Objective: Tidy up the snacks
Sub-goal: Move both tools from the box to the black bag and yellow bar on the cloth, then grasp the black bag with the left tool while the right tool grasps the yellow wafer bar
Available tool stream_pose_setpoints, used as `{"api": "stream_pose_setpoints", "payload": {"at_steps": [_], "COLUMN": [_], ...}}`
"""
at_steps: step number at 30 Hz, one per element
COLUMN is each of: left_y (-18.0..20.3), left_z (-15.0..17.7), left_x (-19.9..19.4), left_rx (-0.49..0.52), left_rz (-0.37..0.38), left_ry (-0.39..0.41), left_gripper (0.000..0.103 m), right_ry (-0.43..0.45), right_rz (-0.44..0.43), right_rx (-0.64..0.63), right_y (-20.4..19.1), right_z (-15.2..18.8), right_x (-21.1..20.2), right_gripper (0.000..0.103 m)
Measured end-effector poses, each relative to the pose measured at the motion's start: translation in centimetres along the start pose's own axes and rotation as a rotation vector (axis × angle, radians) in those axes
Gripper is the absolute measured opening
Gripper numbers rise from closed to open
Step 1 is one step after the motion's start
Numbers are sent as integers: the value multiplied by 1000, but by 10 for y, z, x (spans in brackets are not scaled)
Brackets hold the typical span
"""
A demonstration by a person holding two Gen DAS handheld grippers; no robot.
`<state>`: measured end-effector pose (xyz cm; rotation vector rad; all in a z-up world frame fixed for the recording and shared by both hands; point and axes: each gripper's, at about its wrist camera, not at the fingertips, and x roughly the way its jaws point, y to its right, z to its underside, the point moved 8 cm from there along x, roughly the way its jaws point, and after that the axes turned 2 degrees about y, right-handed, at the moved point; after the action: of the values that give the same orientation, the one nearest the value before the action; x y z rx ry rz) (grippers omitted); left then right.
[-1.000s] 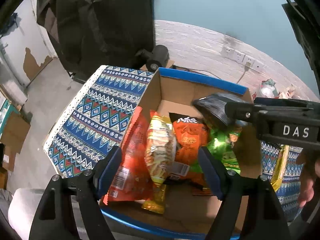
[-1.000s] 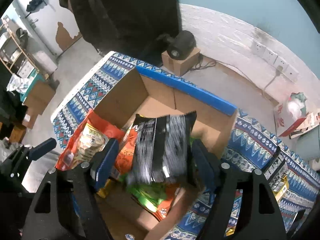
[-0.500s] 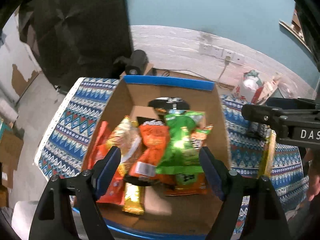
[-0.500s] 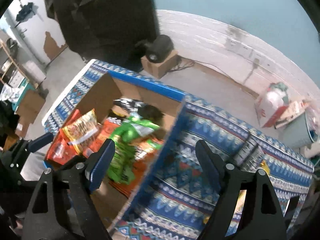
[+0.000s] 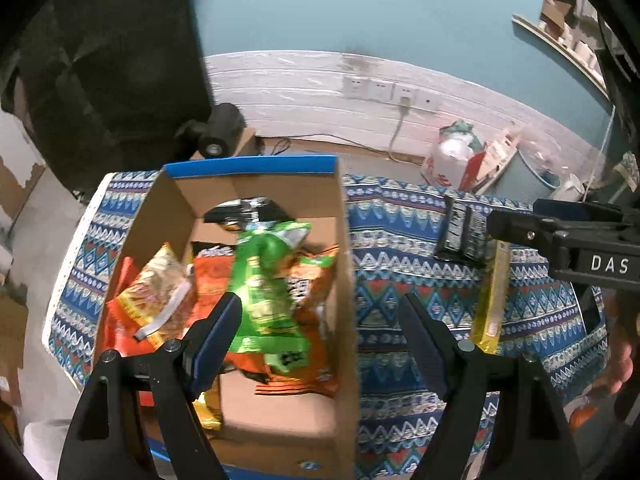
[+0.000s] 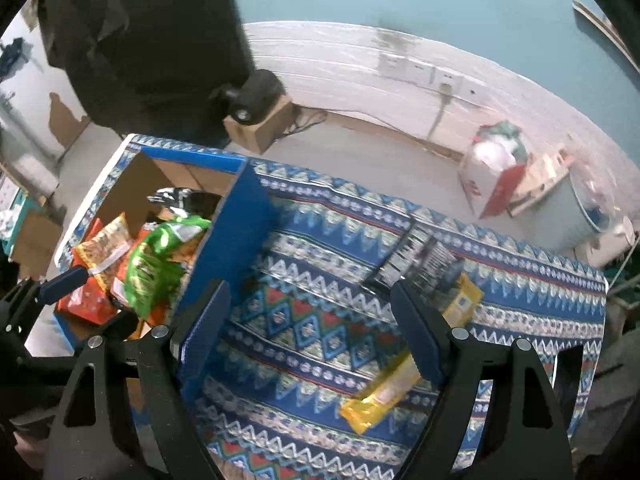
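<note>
**Desk:** What is in the cardboard box?

**Photographer:** Snack bags, piled loosely. A green bag lies on top of orange bags, a yellow-and-red bag leans at the left wall, and a black packet sits at the far end. The box has a blue rim and stands on the left part of a surface covered with a blue patterned cloth.

**Desk:** And outside the box?

**Photographer:** On the cloth, well right of the box, a black packet with white print lies just beside a long yellow packet; whether the two touch I cannot tell.

**Desk:** The tools?

**Photographer:** The left hand-held gripper hangs over the box's near right corner, jaws spread wide and nothing between them. The right hand-held gripper is over the cloth, also released and empty; its right finger overlaps the yellow packet in the right wrist view, though contact cannot be judged
</note>
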<state>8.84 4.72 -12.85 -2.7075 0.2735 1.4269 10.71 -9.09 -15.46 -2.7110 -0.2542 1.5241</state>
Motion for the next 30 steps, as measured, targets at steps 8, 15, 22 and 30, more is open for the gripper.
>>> {"api": "stream_pose_setpoints", "payload": {"at_steps": [8,15,22,30], "left_y": [36,68,93,102], "left_z": [2,9,20,27], "left_x": [11,34,62,90], "left_rx": [65,143,172,183], "left_rz": [26,33,46,31], "left_ry": [-23,-59,-116,-144], "left_gripper": [82,82,82,82], "right_ry": [-13,-64,-142,-220], "right_rz": [32,65,105,121], "right_rx": [35,82,122,178], "right_y": [36,71,96,117], "right_z": [20,44,71,97], "right_x": [-4,10,42,79], "right_gripper": [83,83,83,83]}}
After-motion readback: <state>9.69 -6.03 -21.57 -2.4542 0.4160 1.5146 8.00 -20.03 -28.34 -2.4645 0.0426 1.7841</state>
